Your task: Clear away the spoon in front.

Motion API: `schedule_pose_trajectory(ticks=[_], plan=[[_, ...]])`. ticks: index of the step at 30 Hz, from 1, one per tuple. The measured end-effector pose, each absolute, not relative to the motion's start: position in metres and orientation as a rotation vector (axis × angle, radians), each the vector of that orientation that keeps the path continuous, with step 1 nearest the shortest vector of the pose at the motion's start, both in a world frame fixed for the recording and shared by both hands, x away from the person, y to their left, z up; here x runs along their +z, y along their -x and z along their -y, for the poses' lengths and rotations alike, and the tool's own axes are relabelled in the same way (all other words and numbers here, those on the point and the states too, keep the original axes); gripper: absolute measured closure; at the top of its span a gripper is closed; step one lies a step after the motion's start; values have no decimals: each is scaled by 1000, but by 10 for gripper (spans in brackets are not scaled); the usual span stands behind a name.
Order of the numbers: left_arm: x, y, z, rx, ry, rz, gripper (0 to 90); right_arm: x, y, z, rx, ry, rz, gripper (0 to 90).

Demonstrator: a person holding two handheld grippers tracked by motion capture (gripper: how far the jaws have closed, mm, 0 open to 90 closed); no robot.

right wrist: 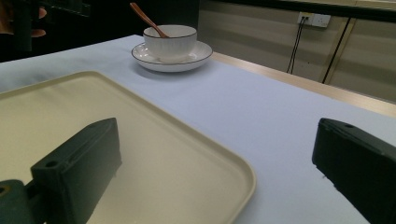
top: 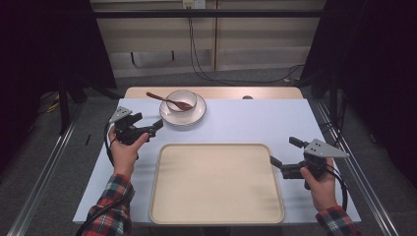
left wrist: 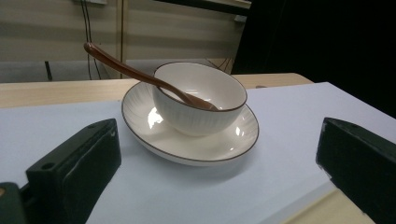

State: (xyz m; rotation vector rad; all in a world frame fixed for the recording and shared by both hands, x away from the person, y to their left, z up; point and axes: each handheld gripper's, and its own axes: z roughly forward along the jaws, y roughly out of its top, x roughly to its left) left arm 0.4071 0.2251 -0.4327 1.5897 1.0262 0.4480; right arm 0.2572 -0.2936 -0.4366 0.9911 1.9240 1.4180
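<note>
A white bowl [top: 181, 100] with a brown rim stands on a white plate [top: 196, 117] at the back of the table. A brown spoon [top: 162, 98] rests in the bowl, its handle pointing back left. My left gripper [top: 150, 120] is open just left of the plate, and its view looks at the bowl [left wrist: 201, 98], plate [left wrist: 187, 149] and spoon [left wrist: 126, 70] between its jaws. My right gripper [top: 282, 150] is open at the right edge of a bare cream tray [top: 216, 182]. One of its jaws hangs over the tray [right wrist: 154, 149].
A pale blue cloth [top: 255, 123] covers the table, with a wooden strip [top: 275, 92] along the far edge. Dark curtains hang on both sides. Cables run down the back wall. In the right gripper view the bowl [right wrist: 170, 42] stands far off beyond the tray.
</note>
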Motion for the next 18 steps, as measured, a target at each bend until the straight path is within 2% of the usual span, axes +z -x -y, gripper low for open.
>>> schedule_pose_trajectory(ticks=[18], plan=[[-432,-441,-217,452,-1596,-1063,0,-436,-256,294,1424,-984,-1936,12]])
